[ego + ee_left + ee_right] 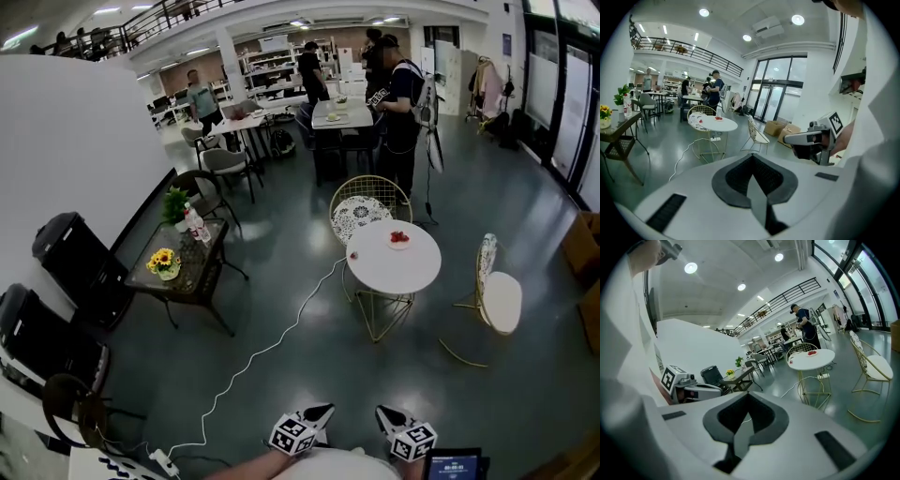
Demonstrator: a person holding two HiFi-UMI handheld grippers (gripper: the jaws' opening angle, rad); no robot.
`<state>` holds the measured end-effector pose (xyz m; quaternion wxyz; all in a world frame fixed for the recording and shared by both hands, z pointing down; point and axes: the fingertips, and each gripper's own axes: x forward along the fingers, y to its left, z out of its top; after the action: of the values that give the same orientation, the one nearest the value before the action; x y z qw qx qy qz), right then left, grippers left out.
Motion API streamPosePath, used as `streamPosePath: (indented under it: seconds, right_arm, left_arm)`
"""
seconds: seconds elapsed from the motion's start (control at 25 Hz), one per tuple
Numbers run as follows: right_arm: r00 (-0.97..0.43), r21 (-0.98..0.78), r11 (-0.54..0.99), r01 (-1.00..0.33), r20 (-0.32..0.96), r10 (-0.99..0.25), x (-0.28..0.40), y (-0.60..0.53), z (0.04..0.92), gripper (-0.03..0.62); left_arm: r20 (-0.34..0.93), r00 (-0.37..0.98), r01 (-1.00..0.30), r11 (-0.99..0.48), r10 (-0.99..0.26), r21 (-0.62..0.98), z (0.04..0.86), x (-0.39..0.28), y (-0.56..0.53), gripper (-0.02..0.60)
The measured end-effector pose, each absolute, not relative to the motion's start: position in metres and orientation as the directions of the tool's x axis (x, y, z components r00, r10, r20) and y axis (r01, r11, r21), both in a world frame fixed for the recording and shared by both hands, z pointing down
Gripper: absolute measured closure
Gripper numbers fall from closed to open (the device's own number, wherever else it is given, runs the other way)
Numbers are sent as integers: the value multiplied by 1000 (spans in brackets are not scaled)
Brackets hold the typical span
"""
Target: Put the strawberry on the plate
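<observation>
Far ahead stands a round white table (394,267) (717,123) (812,361). On it a small white plate (399,242) (809,354) carries red fruit. A single red strawberry (353,254) lies near the table's left edge. Both grippers hang low by my body, well short of the table. My left gripper (322,410) (751,158) is shut with nothing in it. My right gripper (383,412) (746,398) also looks shut and holds nothing. Each gripper shows in the other's view, the right gripper's body (813,138) and the left gripper's body (691,387).
Two gold wire chairs (370,204) (495,295) flank the table. A white cable (267,349) runs across the floor towards it. A glass side table (183,267) with flowers and bottles stands left, black cases (80,267) beyond it. People stand at the back (398,103).
</observation>
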<state>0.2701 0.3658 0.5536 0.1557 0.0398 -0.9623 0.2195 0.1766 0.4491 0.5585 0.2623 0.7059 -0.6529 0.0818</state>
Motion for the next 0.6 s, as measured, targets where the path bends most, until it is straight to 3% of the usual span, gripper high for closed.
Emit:
streamPosePath:
  seconds: [0.6]
  right_arm:
    - [-942, -385, 910, -153, 336, -16, 198, 354, 548, 589]
  left_arm:
    - [449, 134, -961, -4, -883, 278, 563, 98, 437, 577]
